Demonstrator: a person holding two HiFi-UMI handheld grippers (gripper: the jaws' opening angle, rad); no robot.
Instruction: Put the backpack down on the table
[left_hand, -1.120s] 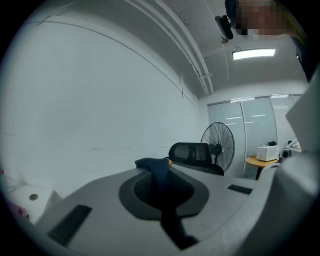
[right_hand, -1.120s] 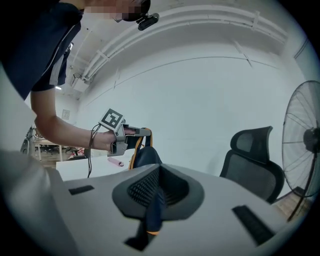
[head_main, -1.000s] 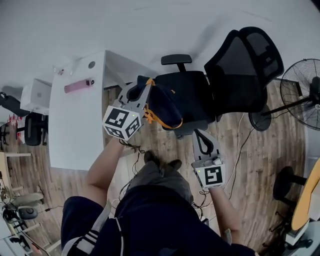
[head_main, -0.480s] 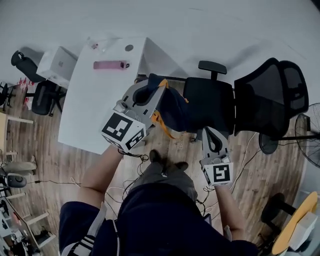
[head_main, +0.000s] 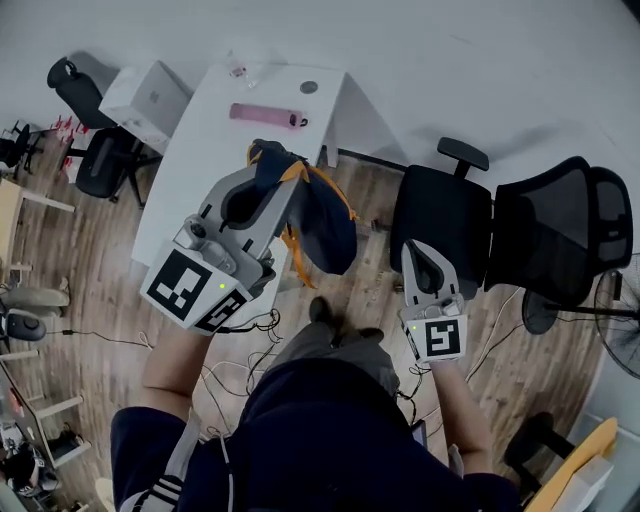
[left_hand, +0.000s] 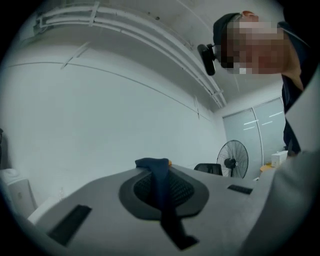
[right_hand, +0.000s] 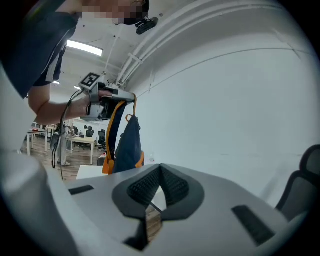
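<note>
- Navy backpack hangs by its strap, pinched in the left gripper, near the white table.
- Right gripper, at four o'clock: jaws pressed together, empty.

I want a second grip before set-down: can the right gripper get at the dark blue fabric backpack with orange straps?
Probably yes: the right gripper is empty, though shut, and the backpack hangs in open air from the left gripper, nothing between them.
</note>
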